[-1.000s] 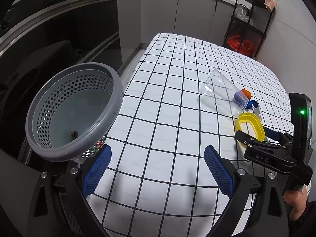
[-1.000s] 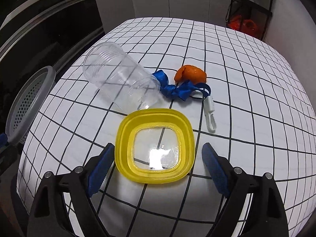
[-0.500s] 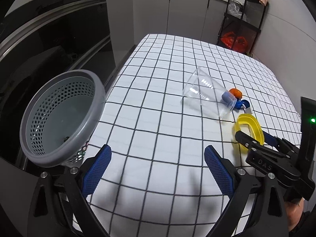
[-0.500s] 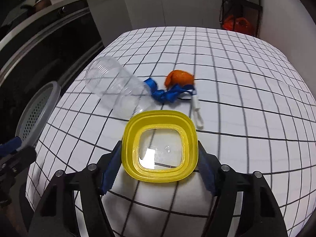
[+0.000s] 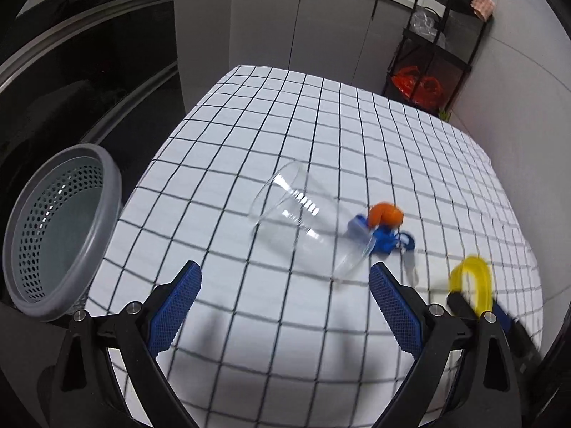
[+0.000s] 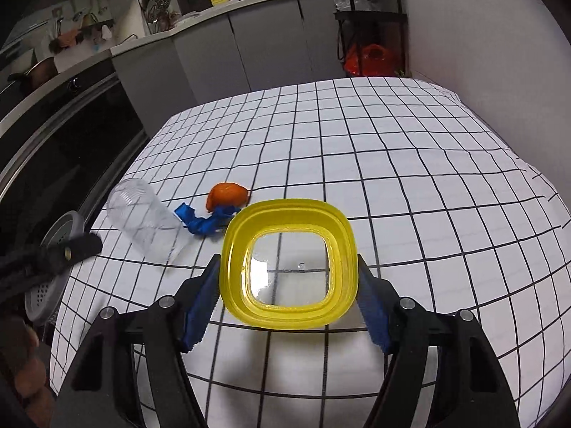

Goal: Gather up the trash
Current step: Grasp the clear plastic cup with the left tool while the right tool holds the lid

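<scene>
Right tool clamped on yellow lid, lifted clear of bench for carry to grey basket at 9 o'clock. Left tool apart, empty. Clear cup, orange peel, blue ribbon wait on bench.

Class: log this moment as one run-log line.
right tongs: shut on yellow lid | left tongs: open | basket: beside table

The right gripper clamps a yellow lid between its two blue-padded fingers, pressed against the lid's sides at 9 and 3 o'clock. The left gripper holds nothing, its blue-padded fingers spread wide apart, angled down over the table.
</scene>
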